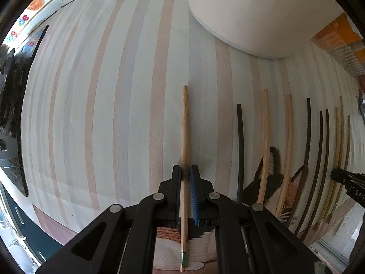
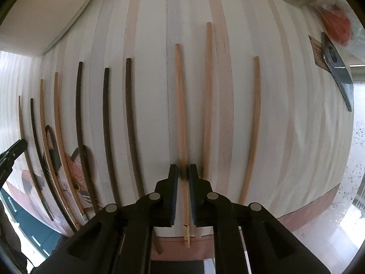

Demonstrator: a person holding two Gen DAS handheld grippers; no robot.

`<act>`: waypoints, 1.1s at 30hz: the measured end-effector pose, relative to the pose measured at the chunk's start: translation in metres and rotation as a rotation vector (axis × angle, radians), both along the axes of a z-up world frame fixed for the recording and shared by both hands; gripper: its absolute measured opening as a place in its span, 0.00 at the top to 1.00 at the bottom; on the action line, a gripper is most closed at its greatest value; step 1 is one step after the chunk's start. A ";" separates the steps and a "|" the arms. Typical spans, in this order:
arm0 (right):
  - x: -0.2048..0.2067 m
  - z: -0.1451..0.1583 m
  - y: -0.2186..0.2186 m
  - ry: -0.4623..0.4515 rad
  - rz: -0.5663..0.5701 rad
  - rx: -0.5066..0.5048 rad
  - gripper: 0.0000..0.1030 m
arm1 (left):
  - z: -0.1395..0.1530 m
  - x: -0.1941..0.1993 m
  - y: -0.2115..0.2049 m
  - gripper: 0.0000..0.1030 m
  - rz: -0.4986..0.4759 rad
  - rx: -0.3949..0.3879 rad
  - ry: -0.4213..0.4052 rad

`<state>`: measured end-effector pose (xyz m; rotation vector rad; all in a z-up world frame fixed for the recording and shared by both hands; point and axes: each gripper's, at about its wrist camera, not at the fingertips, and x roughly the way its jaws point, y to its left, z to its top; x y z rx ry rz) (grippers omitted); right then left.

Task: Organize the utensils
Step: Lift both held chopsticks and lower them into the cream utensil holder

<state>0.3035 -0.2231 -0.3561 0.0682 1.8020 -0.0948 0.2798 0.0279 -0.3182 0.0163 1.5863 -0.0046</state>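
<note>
In the left wrist view my left gripper (image 1: 186,171) is shut on a light wooden chopstick (image 1: 184,125) that points away over the striped placemat (image 1: 102,114). To its right lie several dark and light chopsticks (image 1: 264,146) in a row, and the right gripper's tip (image 1: 344,179) shows at the far right. In the right wrist view my right gripper (image 2: 183,171) is shut on another light wooden chopstick (image 2: 180,105). Two more light chopsticks (image 2: 208,91) lie to its right. Several dark chopsticks (image 2: 130,123) lie to its left.
A white plate (image 1: 251,11) sits at the far side of the mat; it also shows in the right wrist view (image 2: 45,11). A cat-pattern coaster (image 2: 75,171) lies under the left-hand chopsticks. A dark phone (image 2: 337,68) and a red item (image 2: 337,25) lie at the right.
</note>
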 end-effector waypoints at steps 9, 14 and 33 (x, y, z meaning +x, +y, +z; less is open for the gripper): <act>-0.002 0.010 -0.004 -0.046 -0.004 0.012 0.93 | 0.000 -0.004 -0.010 0.96 -0.003 0.017 -0.028; -0.014 0.024 -0.018 -0.081 -0.046 0.080 0.93 | 0.021 -0.018 -0.006 0.96 0.025 -0.004 -0.077; 0.000 0.206 -0.008 -0.473 0.013 0.268 0.93 | 0.237 -0.029 -0.003 0.96 0.086 -0.202 -0.546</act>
